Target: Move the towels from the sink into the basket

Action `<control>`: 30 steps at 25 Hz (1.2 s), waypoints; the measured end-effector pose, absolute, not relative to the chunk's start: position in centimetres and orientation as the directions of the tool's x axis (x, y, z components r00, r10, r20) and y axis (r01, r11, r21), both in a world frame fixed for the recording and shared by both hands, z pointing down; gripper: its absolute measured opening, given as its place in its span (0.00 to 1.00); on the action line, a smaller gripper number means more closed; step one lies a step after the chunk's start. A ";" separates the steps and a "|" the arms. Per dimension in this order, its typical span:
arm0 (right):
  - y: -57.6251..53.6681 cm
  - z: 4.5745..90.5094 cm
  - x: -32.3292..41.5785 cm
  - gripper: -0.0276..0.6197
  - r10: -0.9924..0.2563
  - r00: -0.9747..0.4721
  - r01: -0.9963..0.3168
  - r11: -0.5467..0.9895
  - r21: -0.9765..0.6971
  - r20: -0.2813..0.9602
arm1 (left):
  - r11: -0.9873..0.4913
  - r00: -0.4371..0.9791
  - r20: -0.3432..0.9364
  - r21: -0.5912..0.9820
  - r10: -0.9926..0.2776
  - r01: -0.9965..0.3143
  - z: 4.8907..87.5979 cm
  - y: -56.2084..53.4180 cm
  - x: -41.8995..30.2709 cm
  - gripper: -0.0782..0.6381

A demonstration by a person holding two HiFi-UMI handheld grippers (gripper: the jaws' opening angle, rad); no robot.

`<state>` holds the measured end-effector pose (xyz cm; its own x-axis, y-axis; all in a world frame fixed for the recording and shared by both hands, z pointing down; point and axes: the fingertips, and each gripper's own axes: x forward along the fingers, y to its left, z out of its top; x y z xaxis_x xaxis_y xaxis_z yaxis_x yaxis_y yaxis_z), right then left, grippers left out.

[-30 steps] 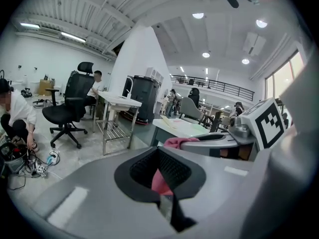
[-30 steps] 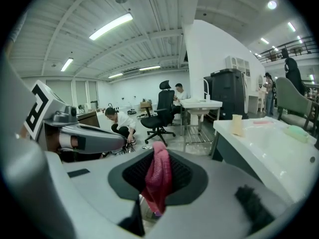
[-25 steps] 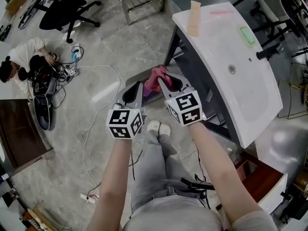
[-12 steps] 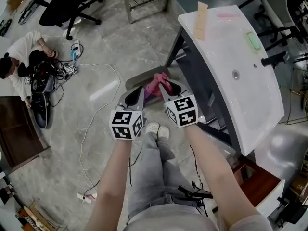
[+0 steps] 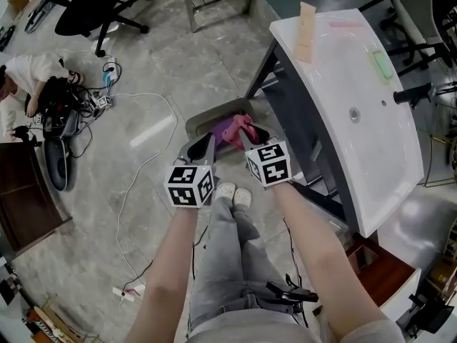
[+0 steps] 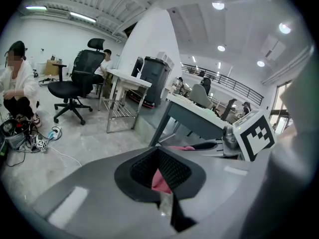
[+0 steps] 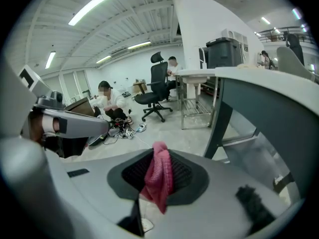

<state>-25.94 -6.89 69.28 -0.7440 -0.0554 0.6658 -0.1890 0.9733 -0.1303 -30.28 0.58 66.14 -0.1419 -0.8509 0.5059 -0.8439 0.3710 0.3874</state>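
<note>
1. The pink towel (image 5: 234, 128) is held between the two grippers, over the open top of the grey basket (image 5: 202, 120). Whether it touches the basket's inside cannot be told.
2. The left gripper (image 5: 203, 144) has its fingers (image 6: 139, 169) pressed together on one end of the towel. In the left gripper view a sliver of pink shows between the ribbed pads.
3. The right gripper (image 5: 250, 137) has its fingers (image 7: 185, 176) clamped on the other end. A thick fold of pink cloth rises between the pads and droops towards the camera.
4. The grippers sit side by side, angled forward and down, just beyond the person's white shoes (image 5: 235, 191).
5. The basket stands on the floor, beside the dark frame under the left edge of the white sink (image 5: 335, 84).
6. On the sink's rim a small green block (image 5: 382, 64) lies near the far right corner and a beige strip (image 5: 305, 21) at the far left corner. A black tap (image 5: 410, 91) stands at the right edge.
7. Well apart on the floor, a seated person (image 5: 21, 77) is among cables, near a black office chair (image 5: 93, 6).
</note>
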 end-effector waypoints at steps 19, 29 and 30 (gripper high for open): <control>-5.2 77.1 -28.9 0.25 0.046 -0.642 -0.083 0.988 -0.129 0.765 | 0.407 -0.135 0.565 0.389 -0.814 -0.826 70.3 0.9 -32.3 0.12; -5.3 76.9 -28.5 0.30 0.045 -0.636 -0.101 0.985 -0.141 0.770 | 0.387 -0.110 0.577 0.383 -0.809 -0.839 70.2 0.6 -32.1 0.12; -5.4 76.7 -28.5 0.30 0.041 -0.640 -0.108 0.984 -0.143 0.768 | 0.385 -0.108 0.578 0.382 -0.809 -0.840 70.1 0.6 -32.1 0.12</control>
<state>-28.51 -5.44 76.66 -0.6396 0.0415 0.7676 -0.1080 0.9838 -0.1432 -32.13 0.57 70.09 -0.1083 -0.8091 0.5776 -0.8402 0.3851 0.3819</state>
